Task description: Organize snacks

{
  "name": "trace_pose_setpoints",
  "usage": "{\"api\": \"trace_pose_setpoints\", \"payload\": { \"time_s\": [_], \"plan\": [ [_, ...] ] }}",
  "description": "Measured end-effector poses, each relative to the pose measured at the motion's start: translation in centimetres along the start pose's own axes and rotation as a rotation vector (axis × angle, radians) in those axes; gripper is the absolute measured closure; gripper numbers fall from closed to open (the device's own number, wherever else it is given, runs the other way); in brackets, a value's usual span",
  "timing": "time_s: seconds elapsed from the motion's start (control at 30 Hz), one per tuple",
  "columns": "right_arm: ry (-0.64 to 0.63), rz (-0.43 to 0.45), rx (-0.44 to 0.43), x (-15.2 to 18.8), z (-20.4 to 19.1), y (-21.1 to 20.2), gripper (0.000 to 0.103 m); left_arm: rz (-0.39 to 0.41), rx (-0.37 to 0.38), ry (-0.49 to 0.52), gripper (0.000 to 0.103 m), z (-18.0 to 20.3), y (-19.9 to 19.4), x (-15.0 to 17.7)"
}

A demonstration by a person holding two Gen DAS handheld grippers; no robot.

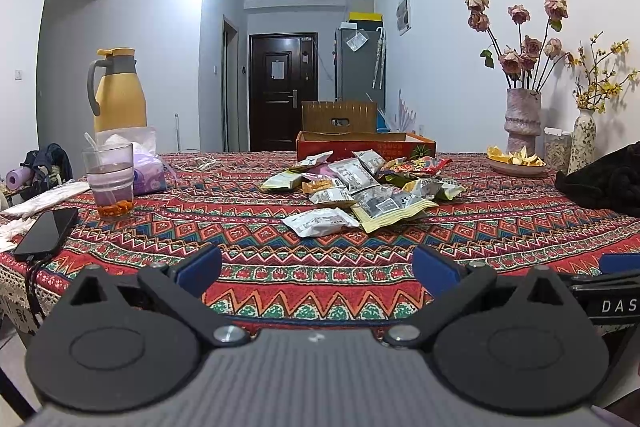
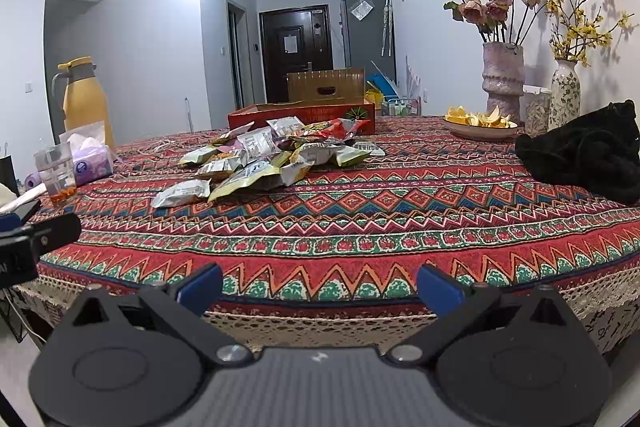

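Note:
A loose pile of snack packets (image 1: 360,187) lies in the middle of the patterned tablecloth (image 1: 280,251), also seen as the snack pile (image 2: 264,159) in the right wrist view. Behind it sits a shallow red cardboard tray (image 1: 366,145), the same red tray (image 2: 304,115) from the right. My left gripper (image 1: 317,269) hovers open over the near part of the table, well short of the pile, nothing between its blue pads. My right gripper (image 2: 319,285) is open at the table's front edge, empty. The left gripper's side (image 2: 36,239) shows at the right view's left edge.
At left stand a yellow thermos (image 1: 120,91), a glass of drink (image 1: 109,183), a tissue pack (image 1: 146,163) and a black phone (image 1: 47,231). At right are a vase of dried roses (image 1: 522,119), a plate of peels (image 1: 516,161) and a black cloth bag (image 2: 584,151).

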State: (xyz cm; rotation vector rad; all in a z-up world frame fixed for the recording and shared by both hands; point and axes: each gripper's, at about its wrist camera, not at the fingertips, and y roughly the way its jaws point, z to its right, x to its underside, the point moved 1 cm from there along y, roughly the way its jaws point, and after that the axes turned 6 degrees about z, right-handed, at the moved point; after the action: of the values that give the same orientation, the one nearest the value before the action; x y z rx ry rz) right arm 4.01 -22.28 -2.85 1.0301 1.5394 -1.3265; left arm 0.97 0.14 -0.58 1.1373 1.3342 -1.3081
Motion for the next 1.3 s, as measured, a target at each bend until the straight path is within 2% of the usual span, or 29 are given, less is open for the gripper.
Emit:
{"api": "trace_pose_setpoints", "payload": {
  "time_s": [0.83,0.93,1.13,1.23,1.3],
  "plan": [
    [-0.004,0.005,-0.004,0.0,-0.1,0.0,0.0,0.005,0.004,0.001,0.0,-0.2,0.0,-0.5],
    [-0.016,0.016,-0.018,-0.6,-0.1,0.5,0.0,0.006,0.012,0.012,0.0,-0.4,1.3,-1.2],
    [-0.045,0.078,-0.03,-3.2,0.2,3.8,0.0,0.06,0.008,0.025,0.0,-0.7,5.7,-3.0],
    [-0.048,0.085,-0.039,-4.6,0.3,5.7,0.0,0.054,0.02,0.029,0.0,-0.7,7.9,-3.5],
    [-0.049,0.085,-0.049,-5.4,0.3,6.9,0.0,0.023,0.034,0.034,0.0,-0.8,9.5,-3.6]
  ]
}}
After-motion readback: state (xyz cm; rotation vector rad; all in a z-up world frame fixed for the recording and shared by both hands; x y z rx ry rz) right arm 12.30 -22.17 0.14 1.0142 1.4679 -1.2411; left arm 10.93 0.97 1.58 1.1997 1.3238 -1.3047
